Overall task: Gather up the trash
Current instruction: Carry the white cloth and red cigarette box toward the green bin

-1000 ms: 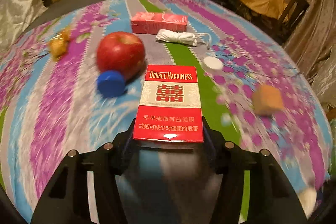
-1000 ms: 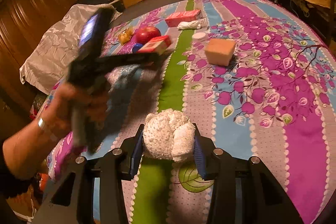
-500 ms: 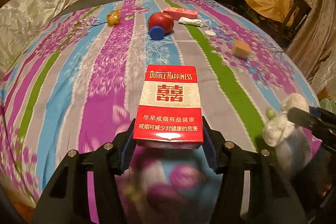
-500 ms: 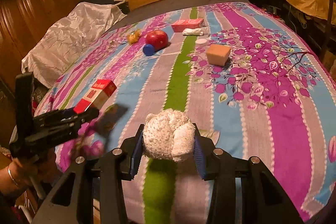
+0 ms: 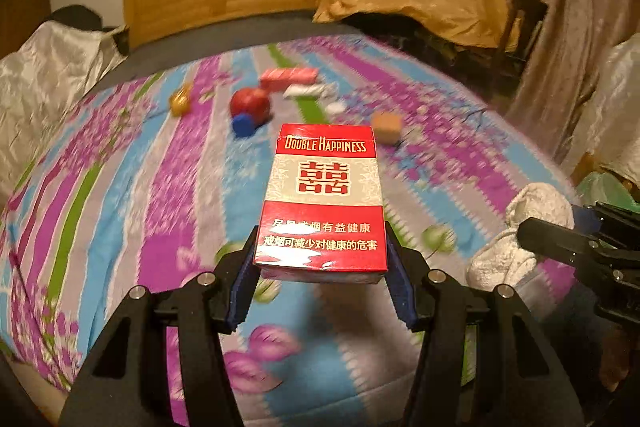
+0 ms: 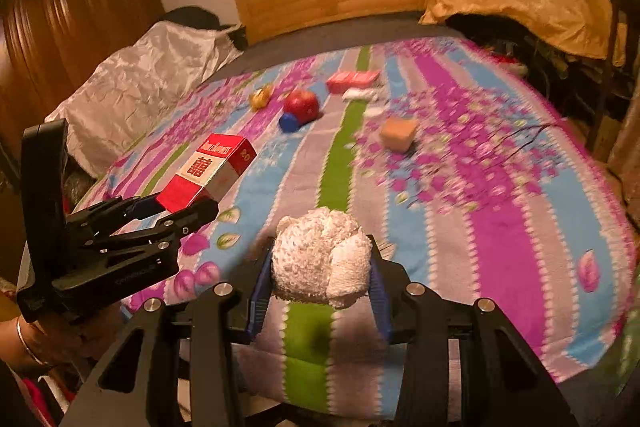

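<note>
Both tongs pulled back from bed, cigarette pack (image 5: pixel 324 199) lengthwise, top pointing away

Count of items observed — two grippers: left gripper (image 5: pixel 322 269), right gripper (image 6: pixel 320 287). One red cigarette pack (image 5: pixel 325 195). One wad of white tissue (image 6: pixel 320 259). On the bedspread (image 6: pixel 500 227): one red apple (image 6: pixel 301 104), one blue cap (image 6: pixel 289 122), one white cap (image 5: pixel 335 107), one tan block (image 6: pixel 398 133), one pink box (image 6: pixel 352 81), one white bundle (image 6: pixel 360 94), one yellow wrapper (image 6: pixel 261 97) — blurred.
</note>
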A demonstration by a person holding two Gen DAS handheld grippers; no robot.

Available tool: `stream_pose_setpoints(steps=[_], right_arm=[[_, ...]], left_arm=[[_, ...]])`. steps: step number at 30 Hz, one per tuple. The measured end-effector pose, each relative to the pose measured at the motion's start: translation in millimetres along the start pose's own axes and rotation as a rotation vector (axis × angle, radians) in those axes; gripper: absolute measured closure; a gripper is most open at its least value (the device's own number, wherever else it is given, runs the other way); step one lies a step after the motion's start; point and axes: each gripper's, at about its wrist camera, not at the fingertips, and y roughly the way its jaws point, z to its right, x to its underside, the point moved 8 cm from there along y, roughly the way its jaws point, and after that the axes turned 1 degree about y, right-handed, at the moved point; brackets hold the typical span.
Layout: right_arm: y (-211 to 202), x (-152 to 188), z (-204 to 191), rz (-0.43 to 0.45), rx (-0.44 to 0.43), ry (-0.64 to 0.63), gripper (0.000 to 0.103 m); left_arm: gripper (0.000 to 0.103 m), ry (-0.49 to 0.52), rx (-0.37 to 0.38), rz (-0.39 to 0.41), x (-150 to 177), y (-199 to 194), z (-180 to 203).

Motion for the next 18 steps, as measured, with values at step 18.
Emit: stream_pose_setpoints(steps=[18], right_arm=[[-174.8, -39.1, 171.7, 0.288, 0.342, 0.208, 0.059]], left_arm=[[0.049, 0.236, 0.254, 0.173, -95.3, -11.3, 187.6]])
